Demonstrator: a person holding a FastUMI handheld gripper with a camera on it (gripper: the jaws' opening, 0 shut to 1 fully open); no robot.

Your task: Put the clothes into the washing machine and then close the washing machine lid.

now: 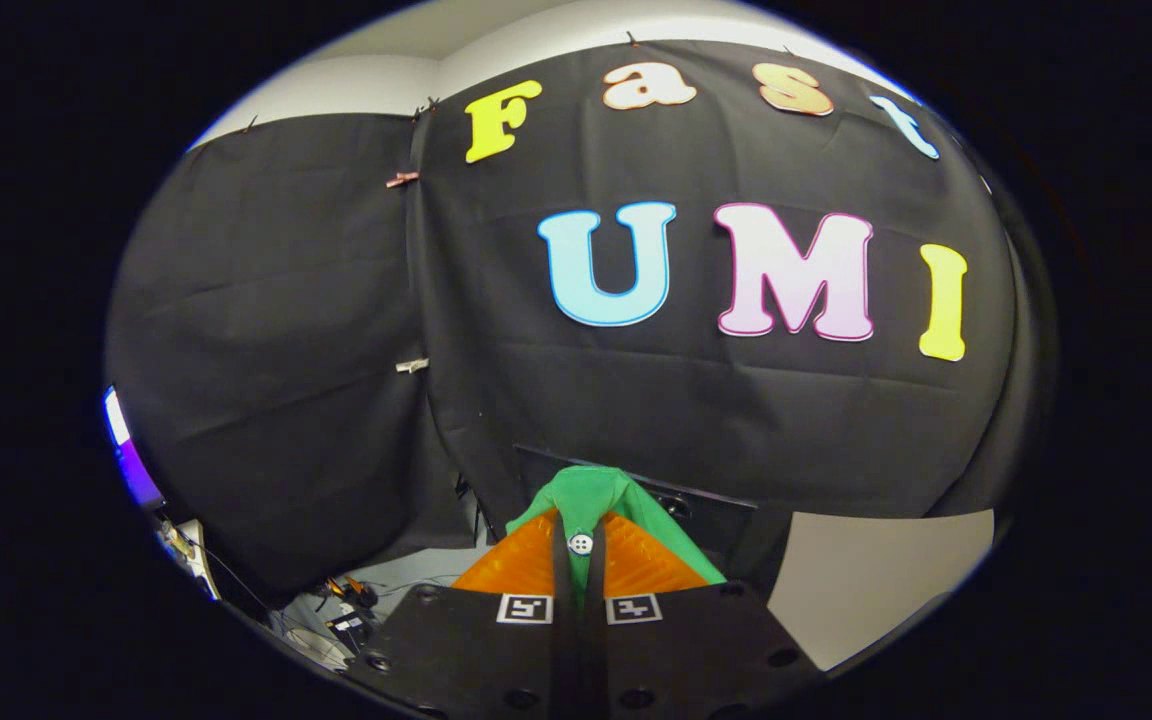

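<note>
Gripper view: tool (581, 528) pinching green garment (591, 495), bunched lengthwise ahead.

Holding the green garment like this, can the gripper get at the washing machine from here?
Probably not yet. The gripper is shut on the green garment, lifted and facing the black cloth wall. A dark panel sits beyond the garment, but no opening can be made out, so it likely needs re-aiming first.

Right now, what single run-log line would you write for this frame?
gripper: shut on green garment | garment: lifted, bunched between fingers, white button showing | backdrop: black cloth wall | loading: not yet done
</note>
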